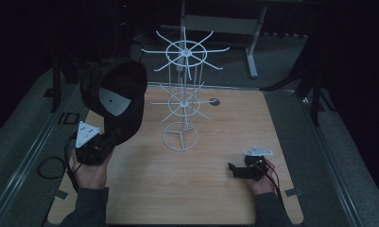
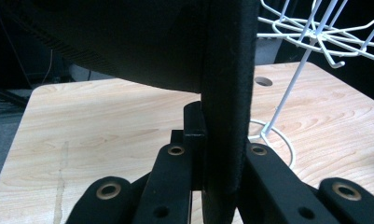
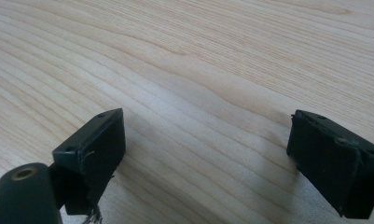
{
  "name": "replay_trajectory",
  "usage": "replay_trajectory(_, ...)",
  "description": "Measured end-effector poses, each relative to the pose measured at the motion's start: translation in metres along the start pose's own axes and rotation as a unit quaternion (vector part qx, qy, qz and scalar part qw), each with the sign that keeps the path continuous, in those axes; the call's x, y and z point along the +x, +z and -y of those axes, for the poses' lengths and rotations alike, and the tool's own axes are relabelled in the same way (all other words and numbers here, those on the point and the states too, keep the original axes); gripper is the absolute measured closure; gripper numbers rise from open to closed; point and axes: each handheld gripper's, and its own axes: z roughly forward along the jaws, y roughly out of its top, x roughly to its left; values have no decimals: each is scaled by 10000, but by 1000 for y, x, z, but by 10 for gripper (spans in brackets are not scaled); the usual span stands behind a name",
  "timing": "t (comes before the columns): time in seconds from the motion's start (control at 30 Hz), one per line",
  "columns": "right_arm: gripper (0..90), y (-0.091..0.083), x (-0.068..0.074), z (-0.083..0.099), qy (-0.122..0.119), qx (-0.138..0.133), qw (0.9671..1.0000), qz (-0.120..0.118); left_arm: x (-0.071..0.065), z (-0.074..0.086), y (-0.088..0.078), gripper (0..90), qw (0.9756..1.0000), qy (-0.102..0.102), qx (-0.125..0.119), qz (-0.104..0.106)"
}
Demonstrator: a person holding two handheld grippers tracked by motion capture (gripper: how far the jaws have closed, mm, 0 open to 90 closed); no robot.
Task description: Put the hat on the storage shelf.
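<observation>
Your left gripper (image 2: 220, 154) has its two black jaws pressed tight on the brim of a black cap (image 1: 115, 97), so the brim stands as a dark upright band between the jaws in the left gripper view. From that grip the cap's dark crown spreads up and to the left in that view, above the wooden table (image 2: 105, 121). In the high view you hold the cap raised over the table's left rear part, its opening turned toward the camera so that a pale patch inside the crown shows. The cap hangs just left of the white wire stand (image 1: 182, 90) and is not hooked on it; whether its edge brushes one of the lower prongs cannot be told. Your left hand (image 1: 90, 172) grips the tool below the cap, near the table's left edge.

Your right gripper (image 3: 208, 158) has its jaws spread wide with nothing between them, only bare wood grain. In the high view it sits low over the table's right front part, with your right hand (image 1: 262, 182) behind it, well apart from the cap and the stand.

The stand's round base rests near the table's middle, and its two tiers of prongs fan out above.
</observation>
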Motion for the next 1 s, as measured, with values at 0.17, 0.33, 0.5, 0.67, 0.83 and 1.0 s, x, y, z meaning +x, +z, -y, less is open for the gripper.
replay_trajectory(0.17, 113, 0, 0, 0, 0, 0, 10000, 0, 0, -3, -1, 868, 10000, 30, -36, -21)
replay_trajectory(0.33, 113, 0, 0, 0, 0, 0, 10000, 0, -1, -6, -2, 868, 9999, 77, -71, -64)
replay_trajectory(0.5, 113, 0, 0, 0, 1, 1, 10000, -1, -1, -10, -4, 868, 9998, 111, -120, -104)
replay_trajectory(0.67, 113, 0, 0, 0, 6, 2, 10000, -1, -2, -14, -5, 868, 9997, 127, -154, -133)
replay_trajectory(0.83, 113, 0, 0, 0, 11, 4, 10000, -3, -2, -17, -6, 868, 9996, 156, -190, -168)
replay_trajectory(1.0, 113, 0, 0, 0, 11, 4, 10000, -3, -2, -19, -5, 868, 9995, 176, -198, -196)
